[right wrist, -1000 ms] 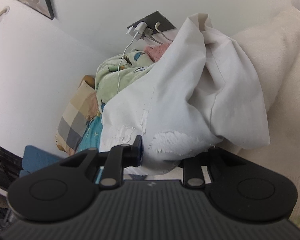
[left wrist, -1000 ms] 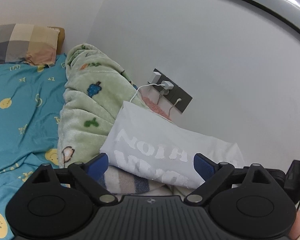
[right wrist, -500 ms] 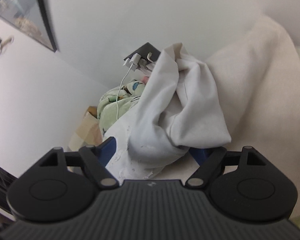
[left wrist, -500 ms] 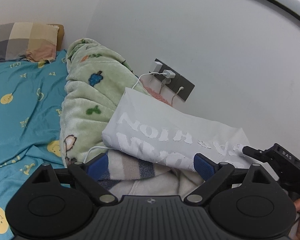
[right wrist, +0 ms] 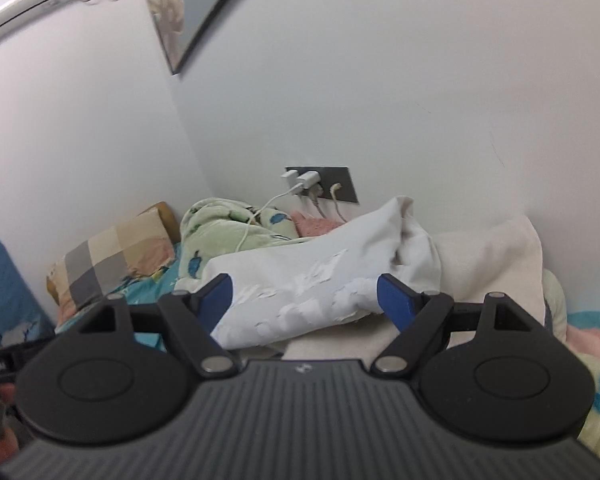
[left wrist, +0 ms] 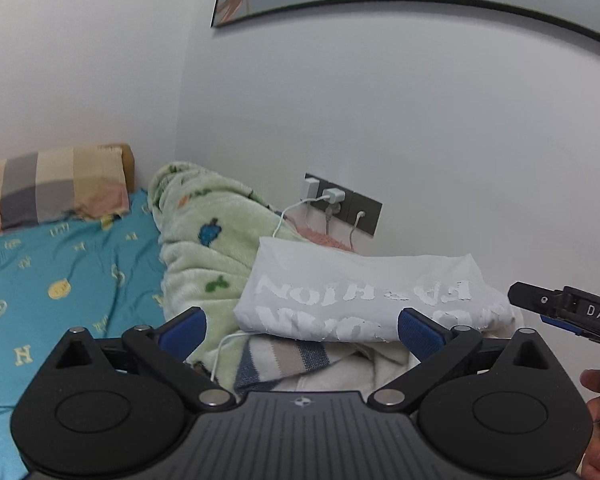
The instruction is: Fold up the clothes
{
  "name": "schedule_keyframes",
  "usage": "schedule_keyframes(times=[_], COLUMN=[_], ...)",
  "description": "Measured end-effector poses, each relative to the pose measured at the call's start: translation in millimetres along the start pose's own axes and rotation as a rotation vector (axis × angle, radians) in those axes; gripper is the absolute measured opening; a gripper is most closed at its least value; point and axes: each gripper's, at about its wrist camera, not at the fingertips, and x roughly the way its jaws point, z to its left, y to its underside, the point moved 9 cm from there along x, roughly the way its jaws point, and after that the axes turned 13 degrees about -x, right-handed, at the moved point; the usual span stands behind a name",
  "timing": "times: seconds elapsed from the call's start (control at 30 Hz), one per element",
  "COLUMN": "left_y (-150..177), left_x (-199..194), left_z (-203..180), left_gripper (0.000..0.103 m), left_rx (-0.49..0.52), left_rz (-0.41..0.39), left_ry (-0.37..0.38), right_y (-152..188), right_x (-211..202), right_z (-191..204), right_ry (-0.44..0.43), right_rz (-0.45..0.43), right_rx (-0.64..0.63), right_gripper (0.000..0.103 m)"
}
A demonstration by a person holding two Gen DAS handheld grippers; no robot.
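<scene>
Left wrist view, read left to right: a checked pillow (left wrist: 52, 188) is seen at the far left against the wall, on a blue patterned bed sheet (left wrist: 60, 280). A green fleece blanket (left wrist: 204, 240) is bunched beside it. A white printed T-shirt (left wrist: 364, 300) is laid folded on top of a striped garment (left wrist: 284, 354) and cream clothing, apparently as the top of a stack; judged placed there to keep finished items together near the wall. A wall socket (left wrist: 344, 208) with chargers is noted behind the stack, and a white cable (left wrist: 224, 356) is trailed down past the blanket.

The left tongs (left wrist: 302, 330) are spread wide, nothing held; the T-shirt lies just ahead, between and beyond the blue pads. The right tongs (left wrist: 556, 308) are seen at the right edge, just beside the shirt's right end.

Right wrist view: the same pillow (right wrist: 112, 256), blanket (right wrist: 220, 232) and T-shirt (right wrist: 320, 280) are recorded, the shirt resting against a cream cushion or garment (right wrist: 496, 260). The right tongs (right wrist: 304, 298) are released, pads wide apart, nothing gripped; the shirt lies just ahead between the pads. Contact cannot be told. This fold is judged complete.
</scene>
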Motion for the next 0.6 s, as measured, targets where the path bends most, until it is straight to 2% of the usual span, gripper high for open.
schedule_keyframes(times=[0.1,0.33,0.6], left_y=[6.2,23.2,21.2], left_x=[-20.9,-57.2,-75.2], left_z=[-0.9,7.5,17.3], left_gripper=[0.103,0.103,0.103], left_rx=[0.035,0.03,0.02], left_rz=[-0.029,-0.068,-0.102], left_ry=[-0.008,-0.021,-0.05], right_y=[4.7,28.8,24.6], right_x=[-15.9,-32.2,-45.9], right_z=[20.9,60.0,74.5], right_ry=[-0.012,-0.047,-0.019], right_rz=[-0.016,0.007,-0.038], right_rx=[-0.048,-0.144,-0.192], right_gripper=[0.081,0.081,0.081])
